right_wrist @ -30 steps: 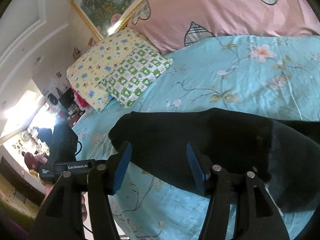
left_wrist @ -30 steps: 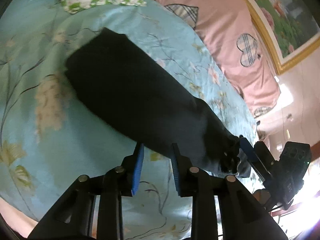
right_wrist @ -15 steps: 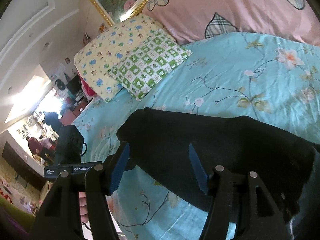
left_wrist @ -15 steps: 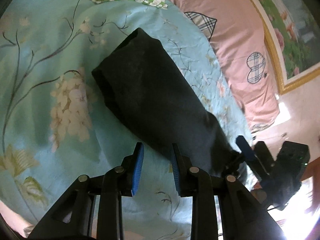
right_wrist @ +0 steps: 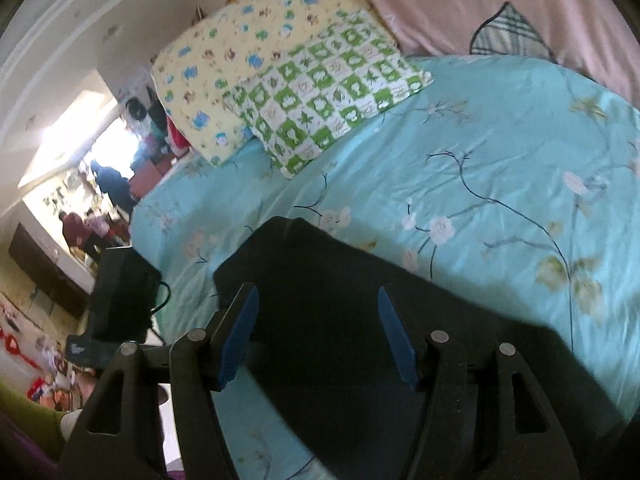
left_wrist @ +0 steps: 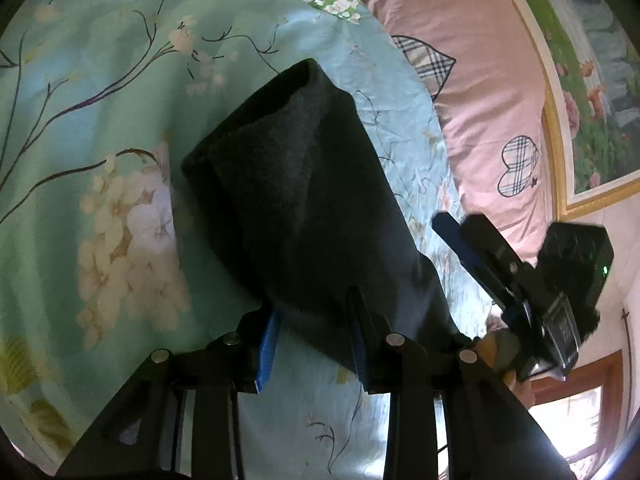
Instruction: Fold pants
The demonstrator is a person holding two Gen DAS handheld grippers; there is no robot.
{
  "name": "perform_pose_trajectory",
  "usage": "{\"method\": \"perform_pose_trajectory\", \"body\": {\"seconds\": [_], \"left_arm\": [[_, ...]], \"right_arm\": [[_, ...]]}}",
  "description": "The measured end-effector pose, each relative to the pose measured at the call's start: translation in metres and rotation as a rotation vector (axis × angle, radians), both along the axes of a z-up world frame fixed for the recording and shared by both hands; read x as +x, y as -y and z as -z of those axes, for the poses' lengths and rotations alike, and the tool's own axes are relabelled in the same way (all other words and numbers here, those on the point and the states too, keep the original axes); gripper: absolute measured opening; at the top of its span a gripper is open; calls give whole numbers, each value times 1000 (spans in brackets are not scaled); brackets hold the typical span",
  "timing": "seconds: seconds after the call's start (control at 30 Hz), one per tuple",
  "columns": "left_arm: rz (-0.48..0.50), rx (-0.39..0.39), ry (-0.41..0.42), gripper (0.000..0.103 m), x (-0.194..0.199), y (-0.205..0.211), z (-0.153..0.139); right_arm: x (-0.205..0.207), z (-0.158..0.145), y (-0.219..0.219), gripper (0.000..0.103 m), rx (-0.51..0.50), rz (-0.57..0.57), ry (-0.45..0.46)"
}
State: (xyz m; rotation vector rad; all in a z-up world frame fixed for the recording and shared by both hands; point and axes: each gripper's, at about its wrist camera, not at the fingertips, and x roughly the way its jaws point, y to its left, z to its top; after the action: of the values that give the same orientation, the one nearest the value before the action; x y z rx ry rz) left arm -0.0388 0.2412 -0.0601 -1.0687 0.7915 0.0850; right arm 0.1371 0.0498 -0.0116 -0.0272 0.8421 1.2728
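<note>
L gripper [left_wrist: 314, 334]: blue pads apart at a moderate gap, nothing pinched, sitting right at the near edge of the black pants [left_wrist: 304, 196]; the cloth edge lies between and just ahead of the pads (can't tell if a pad touches it). R gripper [right_wrist: 318, 334]: jaws wide, blue pads well apart, poised over the pants [right_wrist: 360, 320] w/ dark fabric filling the gap between them; contact unclear.

Pants are folded into a long narrow strip lying on the turquoise floral bedsheet [left_wrist: 100, 120], one end puckered up and open toward the pillows. In the left wrist view the strip runs diagonally from upper centre down to lower right, where the R gripper [left_wrist: 472, 256] shows beside its far side, near the end.

Further out: green-and-white checked pillow [right_wrist: 320, 108] overlapping a yellow patterned pillow [right_wrist: 224, 60] at the head of the bed, pink cover w/ plaid hearts [left_wrist: 480, 120] alongside, gold-framed floral painting [left_wrist: 592, 92] on the wall behind. In the right wrist view the L gripper's black body [right_wrist: 120, 296] is at the bed edge.
</note>
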Motion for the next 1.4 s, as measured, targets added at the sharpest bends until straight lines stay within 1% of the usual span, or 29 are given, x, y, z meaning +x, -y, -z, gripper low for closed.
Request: {"method": "perform_pose_trajectory", "body": {"seconds": [0.03, 0.17, 0.27, 0.37, 0.5, 0.53, 0.6, 0.63, 0.67, 0.7, 0.8, 0.83, 0.93, 1.07, 1.17, 1.3, 1.4], "left_arm": [[-1, -9, 1, 32, 2, -1, 2], [-4, -36, 12, 32, 6, -5, 6], [-7, -50, 20, 31, 9, -6, 9], [-11, -62, 28, 30, 11, -9, 11], [-21, -80, 37, 29, 13, -11, 13], [-24, -83, 40, 29, 14, -11, 13], [-32, -82, 38, 24, 16, -12, 14], [-34, -79, 35, 23, 14, -13, 15], [-35, -76, 34, 19, 15, -13, 15], [-36, -71, 34, 16, 16, -13, 15], [-32, -33, 34, 12, 16, -10, 9], [-30, -14, 36, 11, 17, -7, 5], [-26, 39, 43, 10, 19, -2, -7], [-10, 93, 75, 10, 21, 7, -29], [13, 141, 108, 10, 24, 20, -50], [52, 199, 143, 10, 30, 40, -74], [86, 243, 171, 10, 33, 58, -90]], "right_arm": [[3, 1, -7, 63, -11, -14, 0], [19, 9, -34, 63, -32, -98, -54], [30, 14, -53, 63, -71, -127, -49], [39, 19, -68, 63, -84, -161, -70], [43, 26, -91, 63, -128, -220, -78], [43, 29, -98, 63, -143, -242, -84], [43, 33, -104, 63, -156, -255, -78], [43, 35, -107, 54, -155, -262, -84], [43, 37, -109, 48, -148, -268, -89], [43, 38, -110, 39, -143, -272, -97], [42, 37, -106, 29, -108, -258, -104], [42, 35, -102, 28, -91, -250, -111], [43, 29, -89, 24, -45, -231, -126], [42, 14, -67, 21, 27, -195, -136], [43, 0, -48, 19, 88, -166, -139], [45, -17, -18, 13, 157, -122, -147], [48, -29, 8, 12, 209, -89, -149]]}}
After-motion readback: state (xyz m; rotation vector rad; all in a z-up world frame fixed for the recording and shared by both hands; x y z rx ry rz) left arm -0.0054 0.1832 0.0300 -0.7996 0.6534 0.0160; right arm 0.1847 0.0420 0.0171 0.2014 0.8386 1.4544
